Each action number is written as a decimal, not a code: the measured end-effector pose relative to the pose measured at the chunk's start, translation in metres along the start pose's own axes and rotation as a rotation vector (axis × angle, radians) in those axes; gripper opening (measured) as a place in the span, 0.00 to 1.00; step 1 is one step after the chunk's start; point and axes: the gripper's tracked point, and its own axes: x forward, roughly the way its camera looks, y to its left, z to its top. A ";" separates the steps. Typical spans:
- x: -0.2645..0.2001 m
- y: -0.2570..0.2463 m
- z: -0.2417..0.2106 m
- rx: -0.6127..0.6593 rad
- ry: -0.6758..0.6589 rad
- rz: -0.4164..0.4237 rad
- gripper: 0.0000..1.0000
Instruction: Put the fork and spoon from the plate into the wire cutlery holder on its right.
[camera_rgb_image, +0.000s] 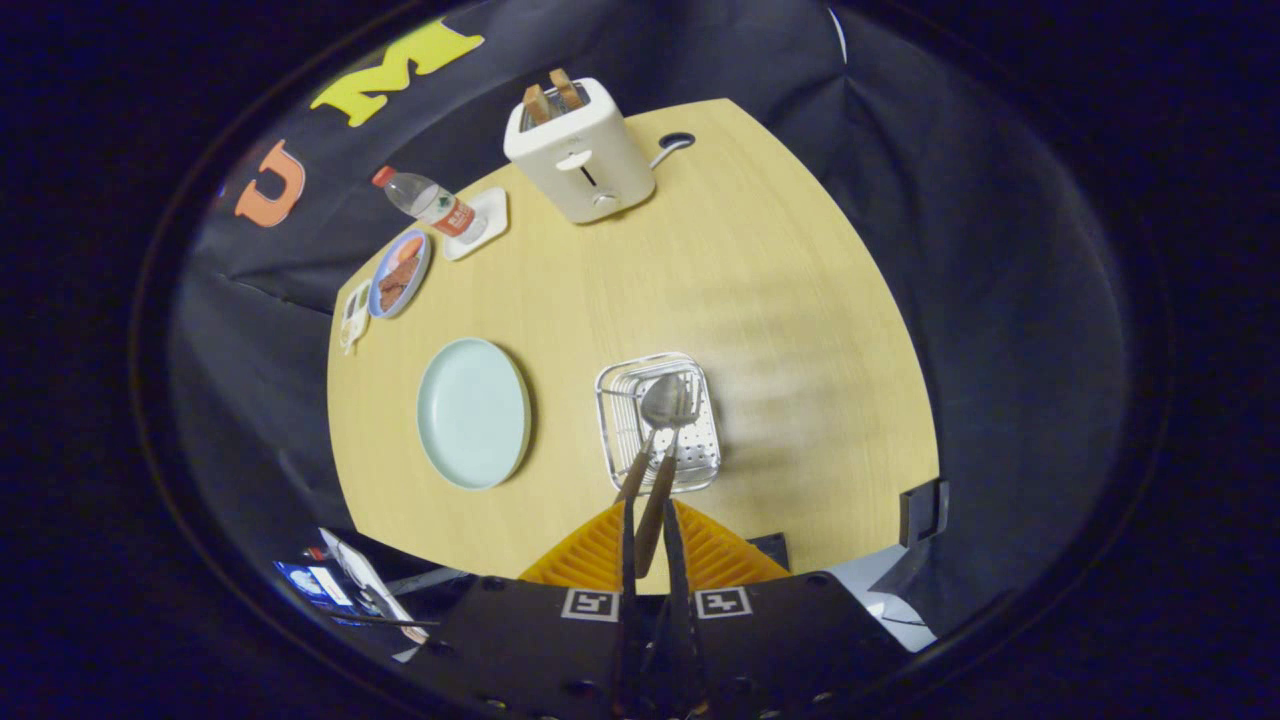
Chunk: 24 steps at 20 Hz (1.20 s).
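Observation:
My gripper (650, 508) hangs above the wire cutlery holder (612, 425) and is shut on a brown handle that runs up between its fingers. That handle leads to the spoon (663, 400), whose metal bowl is down inside the holder. A second brown-handled utensil, the fork (634, 478), leans in the holder just left of the held handle; its head is hidden behind the spoon's bowl. The pale green plate (473, 412) lies to the left of the holder with nothing on it.
A white toaster (582, 150) with two slices stands at the table's far side. A water bottle (430, 203) on a white coaster, a small blue plate of food (400, 273) and a small white device (355, 315) sit along the far left edge.

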 end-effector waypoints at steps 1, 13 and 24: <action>-0.002 0.005 0.001 -0.013 -0.026 0.009 0.17; -0.065 0.144 0.004 -0.438 -0.514 0.005 0.87; -0.175 0.246 0.016 -0.485 -1.138 -0.044 0.96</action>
